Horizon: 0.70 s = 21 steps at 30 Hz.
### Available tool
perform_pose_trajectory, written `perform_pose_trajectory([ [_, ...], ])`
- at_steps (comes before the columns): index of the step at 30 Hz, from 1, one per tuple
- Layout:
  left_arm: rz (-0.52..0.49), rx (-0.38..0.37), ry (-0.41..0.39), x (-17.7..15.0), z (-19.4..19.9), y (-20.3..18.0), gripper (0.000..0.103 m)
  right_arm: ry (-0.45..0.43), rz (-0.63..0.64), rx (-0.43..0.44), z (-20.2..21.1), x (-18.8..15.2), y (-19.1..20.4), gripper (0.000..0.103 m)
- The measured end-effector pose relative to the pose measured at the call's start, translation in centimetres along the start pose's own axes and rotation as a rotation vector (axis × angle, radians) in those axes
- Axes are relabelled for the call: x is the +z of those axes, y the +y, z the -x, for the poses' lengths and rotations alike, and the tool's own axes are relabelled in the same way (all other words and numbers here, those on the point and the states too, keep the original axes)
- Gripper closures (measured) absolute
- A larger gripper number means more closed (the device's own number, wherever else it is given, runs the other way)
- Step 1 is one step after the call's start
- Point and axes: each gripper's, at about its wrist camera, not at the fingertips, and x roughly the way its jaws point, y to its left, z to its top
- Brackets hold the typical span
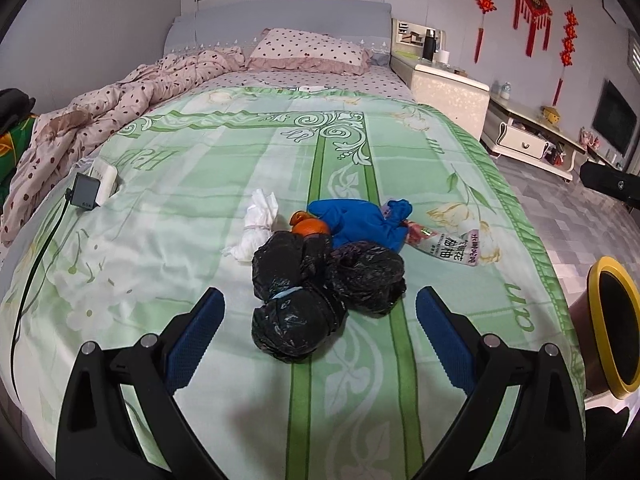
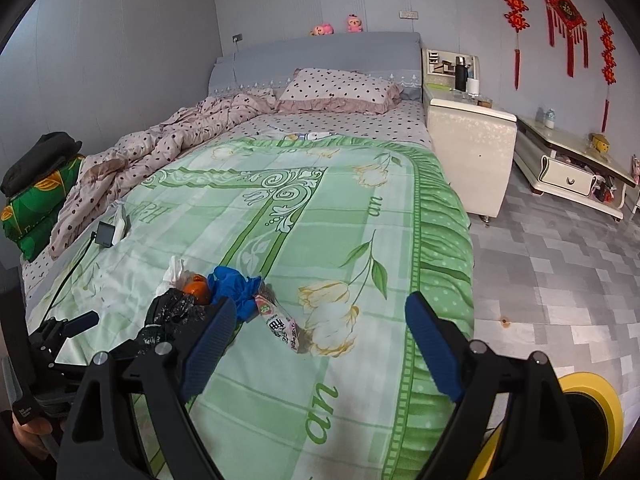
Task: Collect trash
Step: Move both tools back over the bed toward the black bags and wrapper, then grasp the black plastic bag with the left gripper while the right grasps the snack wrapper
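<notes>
Left wrist view looks down the left gripper (image 1: 320, 320), whose blue-padded fingers (image 1: 195, 332) stand wide apart with nothing between the pads; the trash heap lies on the green bedspread (image 1: 224, 168), straight ahead of and just beyond the fingertips; nearest is a knotted black plastic bag (image 1: 296, 320), its long axis running roughly away from the camera, so the jaws already straddle its width; a second black bag (image 1: 368, 276) touches it on the right; behind them sit an orange peel (image 1: 310, 226), a crumpled white tissue (image 1: 258, 226), a blue glove (image 1: 356, 218) and a pink-and-white snack wrapper (image 1: 444, 246); the right gripper (image 2: 320, 344) is likewise spread wide and empty; seen from its camera the heap lies ahead and to the left, the wrapper closest to its fingertips, with the bags partly hidden behind its left finger; so I judge the left hand better placed for the black bag, the right for the wrapper; a yellow-rimmed bin (image 1: 614, 324) stands off the bed's right edge, cut off by the frame in both views, its inside too dark to read; what the bags contain cannot be told.
</notes>
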Motion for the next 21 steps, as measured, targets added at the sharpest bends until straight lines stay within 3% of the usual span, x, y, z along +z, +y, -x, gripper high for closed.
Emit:
perform_pose_trajectory([
  [21,0.077,-0.014,0.088,-2.1,-6.7,3.6,0.011,0.168,0.182,0.011,-12.9,-3.7,2.4,0.02],
])
